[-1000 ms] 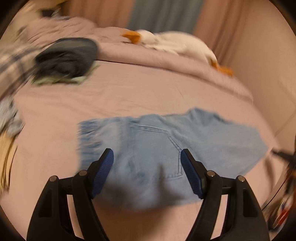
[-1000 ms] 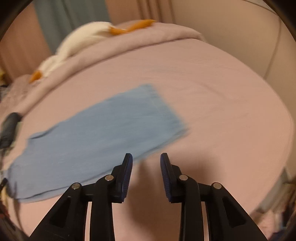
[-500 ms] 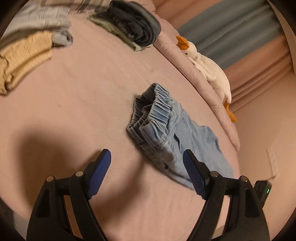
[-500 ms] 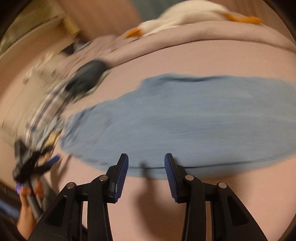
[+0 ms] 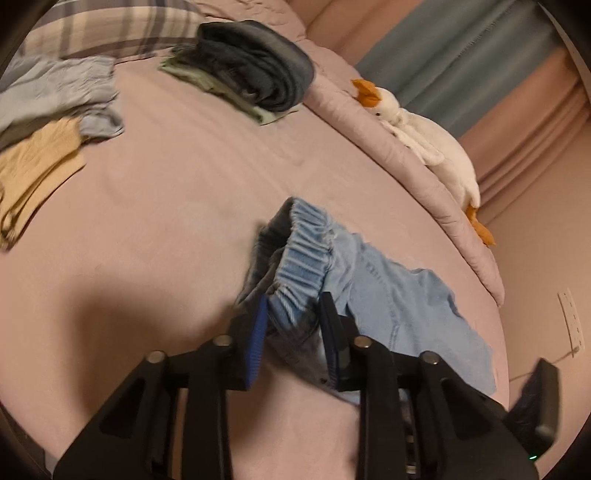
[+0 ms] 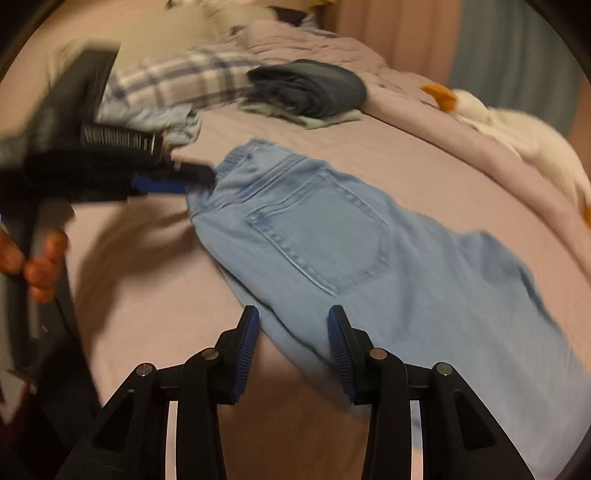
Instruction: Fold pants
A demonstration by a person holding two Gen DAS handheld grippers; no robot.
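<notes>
Light blue denim pants (image 6: 369, 251) lie folded lengthwise on the pink bed, back pocket up, waistband at the left. In the left wrist view the elastic waistband (image 5: 303, 258) bunches between the fingers of my left gripper (image 5: 291, 332), which is shut on it. The left gripper also shows in the right wrist view (image 6: 173, 181) at the waistband corner. My right gripper (image 6: 293, 347) is open, its fingers straddling the near edge of the pants by the seat.
A folded dark garment pile (image 5: 255, 70) sits at the back, with a plaid pillow (image 5: 110, 26) and loose yellow and grey clothes (image 5: 40, 147) at the left. A white plush goose (image 5: 424, 140) lies along the rolled blanket. Bare pink sheet (image 5: 166, 206) lies between.
My left gripper moved forward onto the waistband and closed on it. My right gripper moved closer to the pants' near edge, still open.
</notes>
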